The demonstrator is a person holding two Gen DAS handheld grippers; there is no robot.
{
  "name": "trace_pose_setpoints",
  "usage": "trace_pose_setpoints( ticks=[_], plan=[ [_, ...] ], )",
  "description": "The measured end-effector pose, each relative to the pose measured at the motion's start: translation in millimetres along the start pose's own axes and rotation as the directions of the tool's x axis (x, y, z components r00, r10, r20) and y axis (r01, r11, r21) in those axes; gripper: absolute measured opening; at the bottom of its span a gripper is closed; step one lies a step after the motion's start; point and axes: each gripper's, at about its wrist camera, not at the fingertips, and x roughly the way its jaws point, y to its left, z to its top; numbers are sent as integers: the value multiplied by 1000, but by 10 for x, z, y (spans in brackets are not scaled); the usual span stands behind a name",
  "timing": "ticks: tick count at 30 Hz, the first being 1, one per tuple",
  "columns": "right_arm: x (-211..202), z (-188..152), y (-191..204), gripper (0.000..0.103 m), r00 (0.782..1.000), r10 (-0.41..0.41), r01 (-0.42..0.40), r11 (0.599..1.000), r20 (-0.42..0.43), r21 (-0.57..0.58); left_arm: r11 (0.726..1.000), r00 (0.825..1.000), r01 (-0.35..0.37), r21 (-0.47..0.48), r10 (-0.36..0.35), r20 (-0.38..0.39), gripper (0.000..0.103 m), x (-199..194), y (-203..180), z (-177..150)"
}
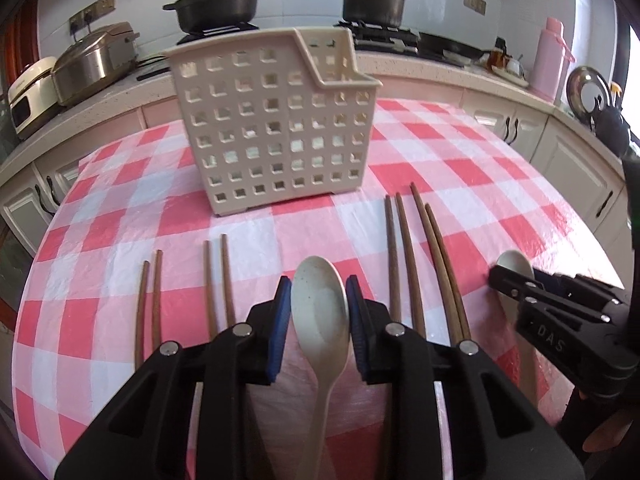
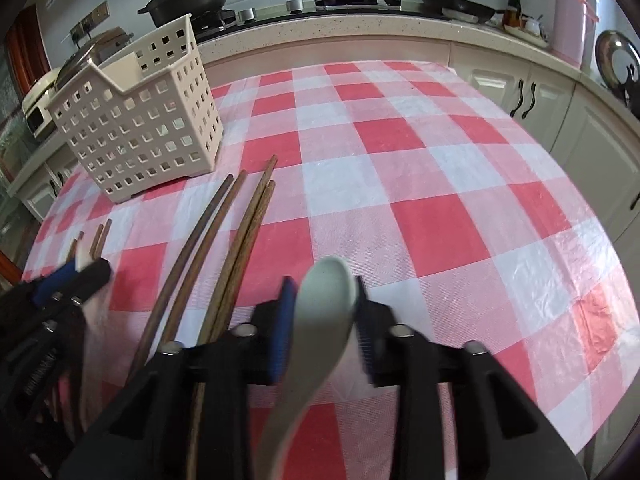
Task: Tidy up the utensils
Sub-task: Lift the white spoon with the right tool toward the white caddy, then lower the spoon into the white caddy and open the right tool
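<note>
Cream spoon (image 1: 320,304) lies near the tabletop's (image 1: 460,152) front edge, bowl clamped between the left gripper's (image 1: 319,300) blue pads, ready to lift. Second spoon (image 2: 326,300) sits tilted, pinched in the right gripper (image 2: 325,304). Chopstick pairs (image 1: 416,256) lie flat alongside. Perforated basket (image 1: 272,120) stands upright toward the far edge, likely the destination.

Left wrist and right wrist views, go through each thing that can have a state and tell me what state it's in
Left gripper: shut on the cream spoon, bowl up.
Right gripper: shut on the pale green spoon, tilted.
Utensil basket: upright on the checked cloth, nothing seen inside.
Long chopsticks: two pairs lying flat on the cloth.
Short chopsticks: two pairs lying flat.
Left pot: lid on.
</note>
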Motion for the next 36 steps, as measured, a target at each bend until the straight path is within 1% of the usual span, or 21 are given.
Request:
trace_pose_setpoints(
  ticks=[3,7,11,16,23,24,28,29,30,34,36],
  plan=[
    [-24,-6,-2,14,1000,3,-3,1000,16,-14,999,1000,11,-31,-10,15,27,-48,84,-11],
    [-136,2,-31,14,996,38,-37,999,75,-5,998,999,15,-61,-13,38,27,-117,168,-25],
    [-272,57,-49,14,987,90,-91,996,136,6,997,998,10,-80,-5,62,27,-202,222,-23],
    [-452,132,20,14,971,118,-117,993,208,-14,996,994,-2,-88,12,110,27,-352,286,35],
    [-596,292,191,14,951,164,-151,986,263,-70,995,981,11,-100,9,191,26,-617,412,190],
    [-617,325,220,14,945,177,-161,984,275,-79,995,980,11,-101,9,199,26,-645,434,218],
    [-661,431,280,14,932,200,-177,979,303,-101,994,976,10,-108,14,216,24,-705,496,305],
    [-667,467,289,14,927,211,-187,977,308,-106,994,975,6,-105,17,223,21,-724,507,330],
    [-669,490,298,14,924,220,-196,975,312,-109,995,974,4,-101,19,225,15,-731,515,347],
    [-666,550,308,14,915,246,-222,969,320,-112,996,973,4,-90,17,229,15,-743,511,383],
    [-666,574,319,14,912,252,-226,967,323,-115,997,973,17,-77,1,229,15,-735,488,396]
  ],
)
